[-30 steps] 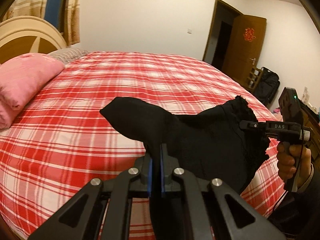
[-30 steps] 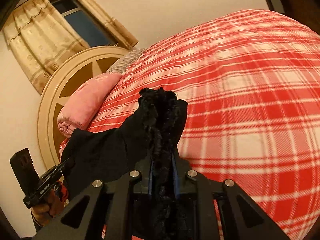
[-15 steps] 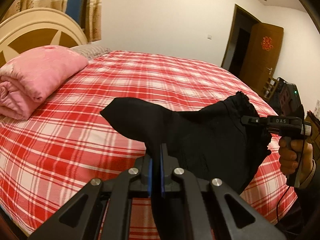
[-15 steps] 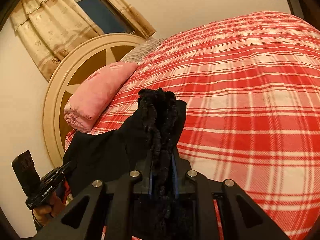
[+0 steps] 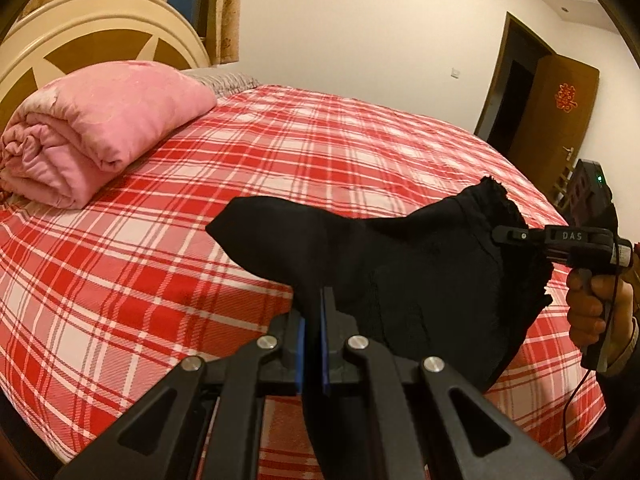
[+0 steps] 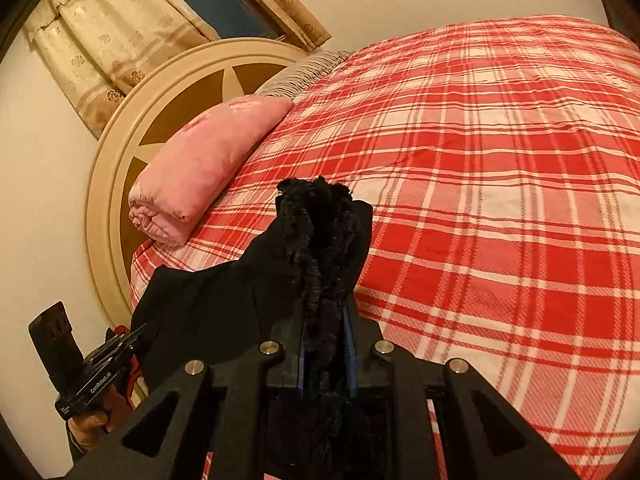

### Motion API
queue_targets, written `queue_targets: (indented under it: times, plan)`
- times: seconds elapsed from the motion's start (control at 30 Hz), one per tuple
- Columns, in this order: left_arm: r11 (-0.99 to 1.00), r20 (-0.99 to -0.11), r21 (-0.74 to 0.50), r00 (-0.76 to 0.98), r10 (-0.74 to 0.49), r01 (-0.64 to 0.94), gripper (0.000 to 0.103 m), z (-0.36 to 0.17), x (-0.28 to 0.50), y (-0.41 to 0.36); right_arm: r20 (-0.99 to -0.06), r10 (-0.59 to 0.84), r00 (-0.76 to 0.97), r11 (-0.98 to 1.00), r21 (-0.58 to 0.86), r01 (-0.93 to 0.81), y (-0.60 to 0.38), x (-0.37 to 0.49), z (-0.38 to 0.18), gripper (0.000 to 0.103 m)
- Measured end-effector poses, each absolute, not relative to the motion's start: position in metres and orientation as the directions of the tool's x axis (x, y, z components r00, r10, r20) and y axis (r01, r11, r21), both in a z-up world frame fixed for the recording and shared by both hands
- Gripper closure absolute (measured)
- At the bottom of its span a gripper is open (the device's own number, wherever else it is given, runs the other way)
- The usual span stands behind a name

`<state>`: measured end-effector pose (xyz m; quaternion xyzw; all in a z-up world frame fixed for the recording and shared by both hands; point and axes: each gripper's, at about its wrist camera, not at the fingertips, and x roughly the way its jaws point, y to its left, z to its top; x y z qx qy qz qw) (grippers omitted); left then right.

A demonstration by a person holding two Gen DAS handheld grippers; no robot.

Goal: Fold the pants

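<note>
Black pants (image 5: 420, 272) hang stretched between both grippers above the near edge of a red plaid bed (image 5: 280, 168). My left gripper (image 5: 314, 320) is shut on a smooth corner of the fabric, which sticks up past the blue pads. My right gripper (image 6: 326, 344) is shut on the bunched, ruffled waistband (image 6: 316, 220). In the left wrist view the right gripper (image 5: 500, 234) shows at the far right, held by a hand (image 5: 596, 304). The right wrist view catches the left gripper (image 6: 136, 332) at the lower left, with cloth sagging between.
A rolled pink quilt (image 5: 100, 128) lies by the round cream headboard (image 5: 80, 40). Curtains (image 6: 112, 32) frame a dark window. A brown door (image 5: 560, 108) stands open at the far right, with a bag or stool beside it. The bed's near edge (image 5: 40, 420) runs below the grippers.
Both cameras have swung toward the headboard, so the pink quilt and headboard fill more of each view. The pants stay held taut between both grippers in the same grip.
</note>
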<state>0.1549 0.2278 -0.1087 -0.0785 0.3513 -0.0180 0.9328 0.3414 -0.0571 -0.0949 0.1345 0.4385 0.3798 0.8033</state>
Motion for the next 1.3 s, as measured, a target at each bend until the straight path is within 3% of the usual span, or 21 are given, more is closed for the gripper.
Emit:
queue_targets:
  times: [0.17,0.33,0.43,0.57,0.73,0.9,0.97,1.07,1.3]
  plan:
    - [0.986,-0.676,-0.165,0.731,-0.087,-0.036,0.096,-0.127,0.165,0.239,-0.634,0.711,0.304,0.690,0.548,-0.473,-0.049,0.356,-0.113,0.088]
    - [0.987,-0.703,-0.145,0.709,-0.053,-0.070,0.087,-0.152,0.173,0.249,-0.668,0.689,0.281,0.712,0.552,-0.434,-0.049,0.369,-0.140,0.086]
    - [0.990,-0.714,-0.110,0.700,-0.019,-0.085,0.074,-0.164,0.176,0.252,-0.683,0.679,0.268,0.721,0.555,-0.415,-0.051,0.375,-0.154,0.080]
    - [0.989,-0.712,-0.082,0.702,0.029,-0.124,0.044,-0.175,0.176,0.259,-0.680,0.681,0.271,0.724,0.572,-0.386,-0.056,0.382,-0.165,0.069]
    - [0.983,-0.708,-0.105,0.705,0.032,-0.149,0.034,-0.181,0.176,0.267,-0.700,0.654,0.288,0.747,0.536,-0.394,-0.051,0.382,-0.167,0.063]
    - [0.977,-0.703,-0.108,0.709,0.057,-0.185,0.014,-0.188,0.178,0.273,-0.690,0.664,0.289,0.740,0.551,-0.384,-0.057,0.383,-0.174,0.057]
    - [0.973,-0.704,-0.122,0.709,0.053,-0.194,0.013,-0.189,0.177,0.276,-0.689,0.660,0.298,0.744,0.547,-0.383,-0.059,0.381,-0.172,0.054]
    - [0.971,-0.708,-0.114,0.703,0.070,-0.211,0.011,-0.186,0.172,0.276,-0.687,0.645,0.333,0.760,0.534,-0.370,-0.068,0.376,-0.166,0.041]
    - [0.962,-0.670,-0.143,0.739,0.078,-0.232,0.009,-0.154,0.129,0.269,-0.691,0.520,0.503,0.854,0.441,-0.278,-0.112,0.339,-0.133,0.041]
